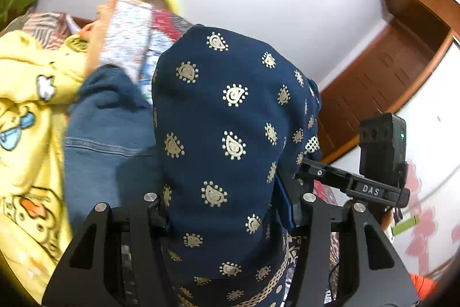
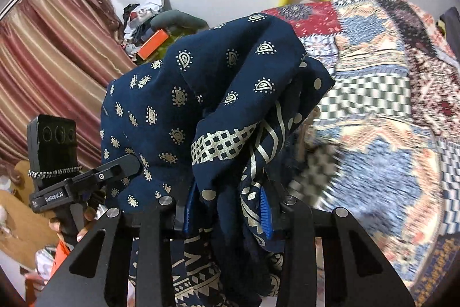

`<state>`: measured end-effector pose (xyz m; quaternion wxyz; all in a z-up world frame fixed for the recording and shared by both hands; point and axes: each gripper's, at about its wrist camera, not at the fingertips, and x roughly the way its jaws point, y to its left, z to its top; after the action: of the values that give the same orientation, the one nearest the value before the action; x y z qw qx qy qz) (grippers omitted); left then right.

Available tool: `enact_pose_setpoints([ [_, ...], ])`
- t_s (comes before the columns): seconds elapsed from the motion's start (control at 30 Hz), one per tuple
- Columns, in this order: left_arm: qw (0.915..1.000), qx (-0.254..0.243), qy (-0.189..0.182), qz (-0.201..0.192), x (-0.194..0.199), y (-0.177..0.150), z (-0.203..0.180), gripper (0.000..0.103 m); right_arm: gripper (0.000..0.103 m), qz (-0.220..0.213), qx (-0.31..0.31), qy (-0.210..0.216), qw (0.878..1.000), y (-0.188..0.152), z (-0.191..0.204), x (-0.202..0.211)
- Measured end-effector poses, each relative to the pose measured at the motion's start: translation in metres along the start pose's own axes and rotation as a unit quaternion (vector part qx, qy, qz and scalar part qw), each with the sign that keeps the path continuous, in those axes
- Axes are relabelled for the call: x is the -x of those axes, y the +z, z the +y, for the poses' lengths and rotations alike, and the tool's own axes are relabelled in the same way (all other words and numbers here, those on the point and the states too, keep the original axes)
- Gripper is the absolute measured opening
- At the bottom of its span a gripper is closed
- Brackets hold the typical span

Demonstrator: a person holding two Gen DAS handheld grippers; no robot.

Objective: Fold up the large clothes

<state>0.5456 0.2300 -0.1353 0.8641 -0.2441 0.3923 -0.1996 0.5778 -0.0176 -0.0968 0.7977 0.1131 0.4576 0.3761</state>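
Now both tongs clench the navy paisley-print garment (image 1: 227,134): left gripper (image 1: 227,209) and right gripper (image 2: 227,209) pinch bunched folds, patchwork bedspread (image 2: 388,105) beyond

Left gripper (image 1: 227,209): matte black angular frame, round silver screw heads, blue finger pad. Right gripper (image 2: 227,209): identical black frame, silver screws, two ribbed blue pads (image 2: 265,210) inboard of the frame.
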Motion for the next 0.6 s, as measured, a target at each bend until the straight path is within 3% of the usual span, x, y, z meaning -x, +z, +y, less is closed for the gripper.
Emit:
enact_pose_setpoints([
  [0.2,0.998,0.051,0.036,0.012,-0.02,0.027,0.063,0.053,0.032,0.027,-0.036,-0.009,0.999,0.021,0.002,-0.066],
  [0.37,0.9934,0.09,0.057,0.043,-0.054,0.032,0.114,0.054,0.032,0.06,-0.089,-0.013,0.994,0.032,-0.028,-0.119],
  [0.5,0.9904,0.12,0.041,0.054,-0.076,0.018,0.143,0.057,0.032,0.07,-0.112,-0.022,0.991,0.022,-0.049,-0.134],
  [0.6,0.993,0.092,0.054,0.05,-0.073,0.015,0.135,0.058,0.032,0.065,-0.087,-0.018,0.994,0.016,-0.051,-0.125],
])
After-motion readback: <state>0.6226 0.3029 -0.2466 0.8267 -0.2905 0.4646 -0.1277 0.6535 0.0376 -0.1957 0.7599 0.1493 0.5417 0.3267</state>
